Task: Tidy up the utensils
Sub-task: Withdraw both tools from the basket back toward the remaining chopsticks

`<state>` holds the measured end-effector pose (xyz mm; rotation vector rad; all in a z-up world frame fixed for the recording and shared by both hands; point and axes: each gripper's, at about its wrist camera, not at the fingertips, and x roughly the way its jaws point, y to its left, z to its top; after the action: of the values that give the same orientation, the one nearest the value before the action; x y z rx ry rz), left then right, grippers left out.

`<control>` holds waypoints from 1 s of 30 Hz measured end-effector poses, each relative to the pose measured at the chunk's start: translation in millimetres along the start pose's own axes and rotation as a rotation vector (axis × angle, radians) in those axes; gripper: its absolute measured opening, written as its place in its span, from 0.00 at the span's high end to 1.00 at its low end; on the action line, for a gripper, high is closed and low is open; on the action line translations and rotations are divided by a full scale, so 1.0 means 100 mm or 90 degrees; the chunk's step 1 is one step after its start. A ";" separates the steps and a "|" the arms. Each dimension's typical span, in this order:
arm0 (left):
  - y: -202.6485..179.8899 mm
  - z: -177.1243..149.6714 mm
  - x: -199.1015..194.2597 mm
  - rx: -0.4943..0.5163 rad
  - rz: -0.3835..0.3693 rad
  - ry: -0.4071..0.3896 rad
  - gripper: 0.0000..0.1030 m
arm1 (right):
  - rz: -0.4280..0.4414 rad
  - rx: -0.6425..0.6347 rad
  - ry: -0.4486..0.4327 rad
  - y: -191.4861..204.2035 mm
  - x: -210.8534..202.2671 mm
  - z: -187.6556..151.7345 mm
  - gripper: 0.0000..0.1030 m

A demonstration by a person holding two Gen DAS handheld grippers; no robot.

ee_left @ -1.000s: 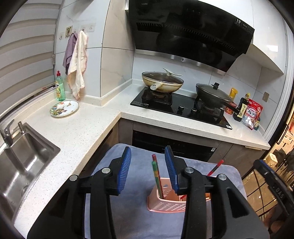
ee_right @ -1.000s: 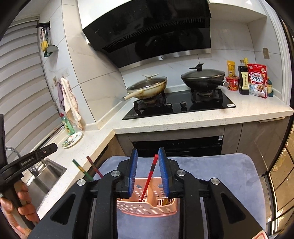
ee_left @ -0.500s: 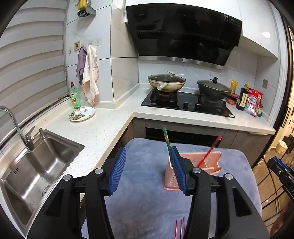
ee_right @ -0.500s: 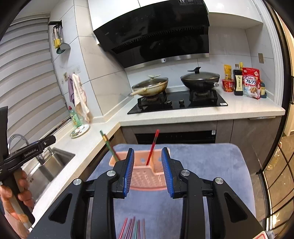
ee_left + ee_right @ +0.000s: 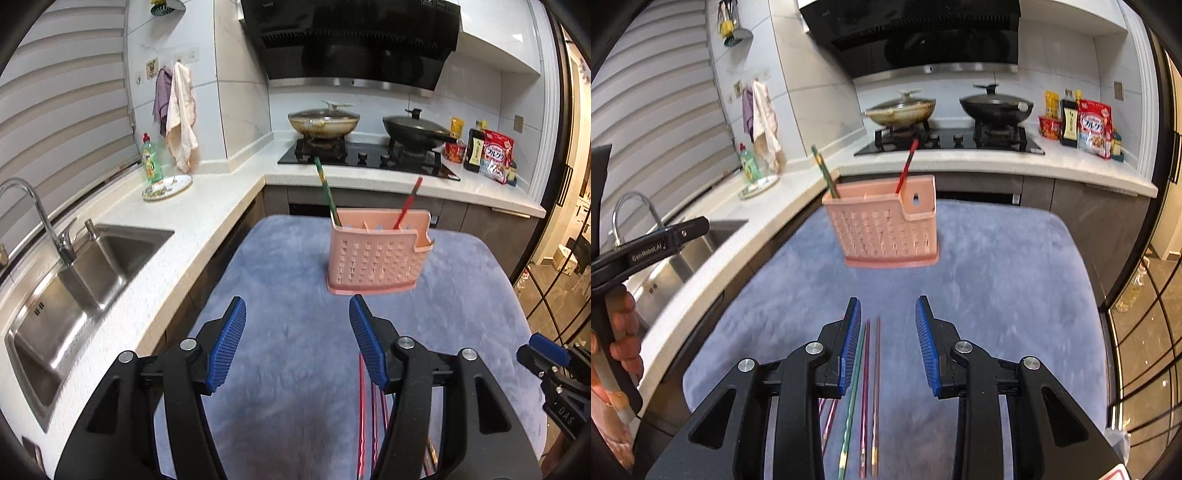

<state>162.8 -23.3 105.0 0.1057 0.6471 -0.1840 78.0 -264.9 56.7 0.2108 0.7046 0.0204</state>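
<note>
Holder (image 5: 886,225) on mat (image 5: 997,295), beyond chopsticks (image 5: 866,387)

Sink (image 5: 92,266), dish-soap bottle (image 5: 151,158), two lidded woks (image 5: 323,120)

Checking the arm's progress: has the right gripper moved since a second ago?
Yes. The right gripper has pulled back from the pink caddy, which stands farther ahead on the mat; loose chopsticks now lie between its open fingers.
</note>
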 end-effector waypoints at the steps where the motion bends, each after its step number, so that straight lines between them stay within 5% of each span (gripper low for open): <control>1: 0.00 -0.07 0.00 0.000 -0.001 0.007 0.46 | 0.003 0.004 0.009 -0.01 0.02 -0.08 0.71; 17: 0.11 -1.03 0.18 -0.018 -0.003 0.125 0.46 | -0.011 -0.008 0.119 0.05 0.35 -1.12 0.71; 30: 0.12 -1.43 0.26 -0.026 -0.010 0.177 0.46 | -0.017 -0.020 0.160 0.08 0.53 -1.38 0.79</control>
<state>101.4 7.1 -23.9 0.0879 0.9281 -0.1731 30.1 -226.2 -78.1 0.1696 0.9565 0.0330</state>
